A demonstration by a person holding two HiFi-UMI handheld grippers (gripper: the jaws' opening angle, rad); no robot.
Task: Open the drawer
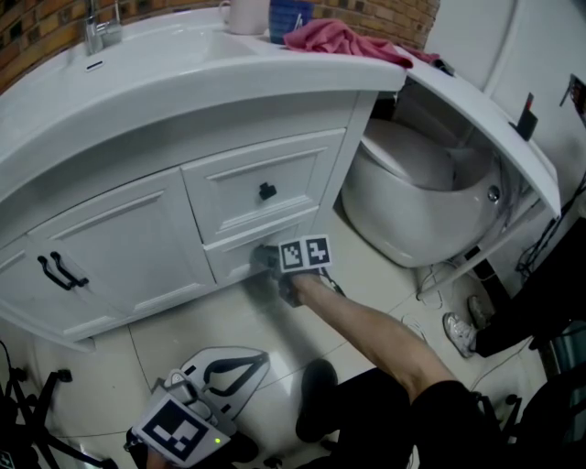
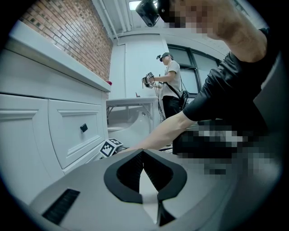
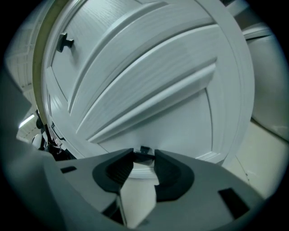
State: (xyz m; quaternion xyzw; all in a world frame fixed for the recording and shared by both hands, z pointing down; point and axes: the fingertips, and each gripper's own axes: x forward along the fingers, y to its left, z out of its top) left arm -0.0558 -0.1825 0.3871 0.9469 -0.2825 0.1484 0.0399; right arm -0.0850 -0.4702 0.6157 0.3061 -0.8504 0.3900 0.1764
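The white panelled vanity cabinet point(image 1: 110, 229) holds the task's lower white drawer point(image 1: 229, 256), low on its right side. Its small black knob point(image 3: 144, 149) lies straight ahead of my right gripper point(image 3: 144, 155), between half-open jaws that seemingly don't touch it yet. My left gripper point(image 2: 143, 153), closed and empty, hangs well back.

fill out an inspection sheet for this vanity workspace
surface: white tiled floor below the vanity counter.
job's things: lower drawer looks shut; its small dark knob sits between the right jaw tips.
clutter: pink cloth, white cup and blue cup on the counter; shoe on the floor.
grippers: right gripper open around the knob, no clear contact; left gripper shut, empty, low near the floor.
cables: dark cables at the right edge.
surroundings: white tub beside the vanity, brick wall, a second person standing farther back.
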